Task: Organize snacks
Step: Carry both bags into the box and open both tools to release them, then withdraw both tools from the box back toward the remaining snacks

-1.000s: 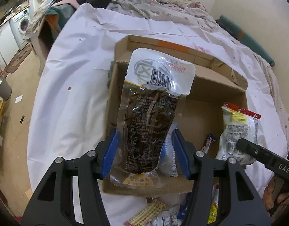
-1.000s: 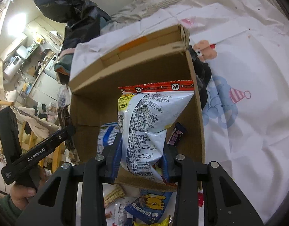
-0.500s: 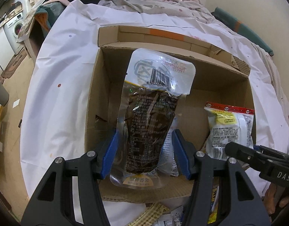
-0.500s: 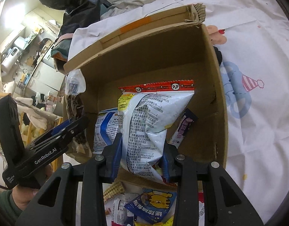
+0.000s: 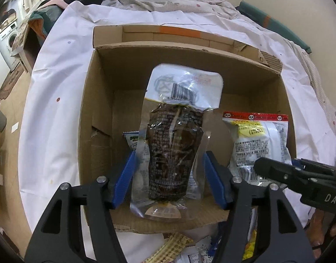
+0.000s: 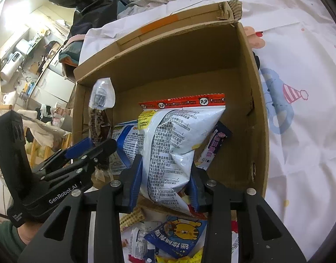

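Snack pouch (image 5: pixel 175 140) between loosening hand-held gripper (image 5: pixel 170 175)

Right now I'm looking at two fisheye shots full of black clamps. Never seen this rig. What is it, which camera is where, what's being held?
There is no robot here: a person holds a hand-held two-finger gripper in each hand, and each has a camera looking forward along its blue-padded fingers.

In the left wrist view, the left gripper has a clear pouch of dark snack between its jaws. They have just been opening, and I cannot tell whether the pads press on the pouch.

In the right wrist view, the right gripper is clamped on a white snack bag with a red top.

Both hang over an open cardboard box on a white sheet. A few packets already lie in the box. More loose snacks lie in front of it.
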